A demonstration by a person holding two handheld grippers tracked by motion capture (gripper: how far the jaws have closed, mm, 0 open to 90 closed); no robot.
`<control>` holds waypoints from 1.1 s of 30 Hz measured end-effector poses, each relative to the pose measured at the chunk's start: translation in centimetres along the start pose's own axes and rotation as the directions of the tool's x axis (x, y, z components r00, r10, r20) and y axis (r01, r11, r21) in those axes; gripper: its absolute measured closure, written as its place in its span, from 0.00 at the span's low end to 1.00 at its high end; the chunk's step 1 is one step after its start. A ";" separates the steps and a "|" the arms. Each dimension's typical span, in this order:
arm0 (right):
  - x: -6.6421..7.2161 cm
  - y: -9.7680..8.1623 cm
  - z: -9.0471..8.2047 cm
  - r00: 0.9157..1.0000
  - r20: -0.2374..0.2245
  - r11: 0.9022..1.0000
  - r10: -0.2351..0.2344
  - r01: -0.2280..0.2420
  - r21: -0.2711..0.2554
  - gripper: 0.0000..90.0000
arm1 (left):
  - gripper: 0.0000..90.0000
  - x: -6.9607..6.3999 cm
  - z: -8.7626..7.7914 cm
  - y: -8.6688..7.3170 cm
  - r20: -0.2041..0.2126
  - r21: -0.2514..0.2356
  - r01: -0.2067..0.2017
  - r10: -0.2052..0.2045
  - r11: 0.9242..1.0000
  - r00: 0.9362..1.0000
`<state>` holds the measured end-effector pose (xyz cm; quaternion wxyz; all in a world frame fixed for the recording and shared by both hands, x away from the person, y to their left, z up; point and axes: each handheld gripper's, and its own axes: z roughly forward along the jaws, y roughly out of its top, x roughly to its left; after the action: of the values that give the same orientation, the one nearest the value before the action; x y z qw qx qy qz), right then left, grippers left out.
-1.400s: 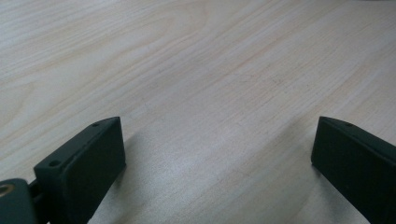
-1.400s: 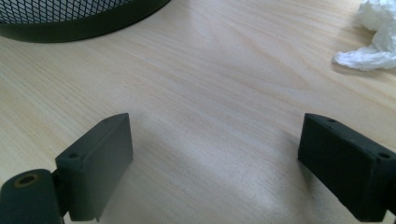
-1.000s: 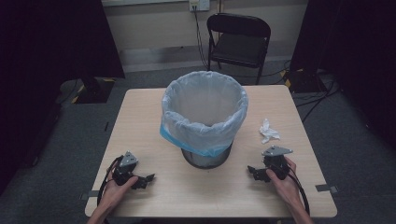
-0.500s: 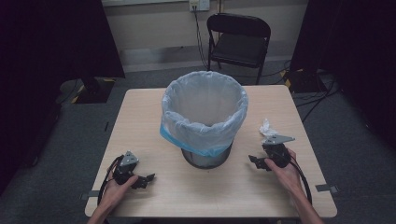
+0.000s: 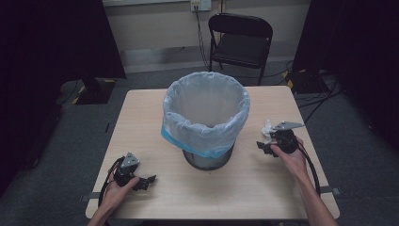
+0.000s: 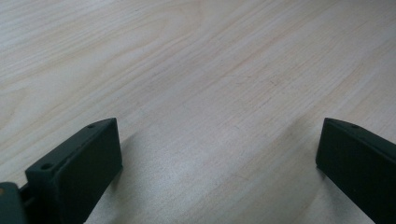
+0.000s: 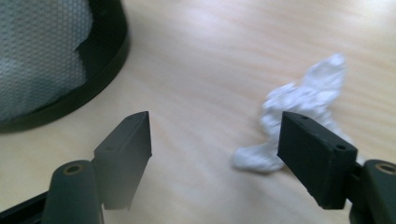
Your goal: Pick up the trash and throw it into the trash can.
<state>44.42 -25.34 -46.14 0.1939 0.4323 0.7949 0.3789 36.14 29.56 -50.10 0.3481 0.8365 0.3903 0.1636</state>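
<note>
Nearly at the tissue: right hand-held gripper closing in, nothing picked up yet

Surface [image 5: 141,113]: pale wood, square, mostly bare. Bin [image 5: 207,160] stands at its centre, dark mesh body with a pale blue liner [image 5: 188,134] folded over the rim; mouth open and unobstructed from above.

Crumpled white tissue [image 7: 299,100] lies on the surface to the right of the bin, apart from it. From overhead the tissue [image 5: 267,128] peeks out at the far-left edge of the right hand-held gripper [image 5: 266,145].

Right hand-held gripper [image 7: 215,135]: jaws spread but have just been closing somewhat. Tissue sits beyond and beside the right-hand jaw as that camera sees it, not yet between the two; no contact. Bin base shows at the upper left of the same view.

Left hand-held gripper [image 5: 148,180]: low over the near-left part of the surface, jaws spread wide, bare wood between them [image 6: 215,154].

Progress, judged: early. Approach under way; grasp, lift and drop into the bin all remain.

Obstacles: the tall bin wall stands between tissue and opening, so the carry needs to clear the rim. Black folding chair [image 5: 240,40] behind the surface, cables on the floor; neither interferes.
</note>
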 end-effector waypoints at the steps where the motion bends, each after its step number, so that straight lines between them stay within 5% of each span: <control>1: -0.3 0.1 0.0 1.000 0.005 1.000 0.001 -0.001 -0.005 0.30 | 0.00 0.0 0.0 0.0 0.000 -0.001 0.000 0.000 1.000 1.000; 11: -2.8 0.2 2.0 0.998 0.041 0.999 0.037 -0.039 0.035 0.28 | 0.00 0.0 0.0 0.0 0.000 -0.001 0.000 0.000 1.000 1.000; 18: -3.2 -0.1 3.3 0.997 0.073 0.998 0.036 -0.040 0.055 0.34 | 0.00 0.0 0.0 0.0 0.000 -0.001 0.000 0.000 1.000 1.000; 25: -3.1 -0.7 3.9 0.993 0.107 0.996 0.055 -0.062 0.061 0.64 | 0.00 0.0 0.0 0.0 -0.001 -0.002 0.000 0.000 1.000 1.000; 33: -2.7 -1.1 3.4 0.994 0.079 0.996 0.080 -0.084 0.044 0.89 | 0.00 0.0 0.0 0.0 0.000 -0.001 0.000 0.000 1.000 1.000</control>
<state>47.42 -26.48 -49.23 0.1985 0.4832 0.7771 0.3509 36.13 29.56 -50.12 0.3485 0.8362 0.3904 0.1640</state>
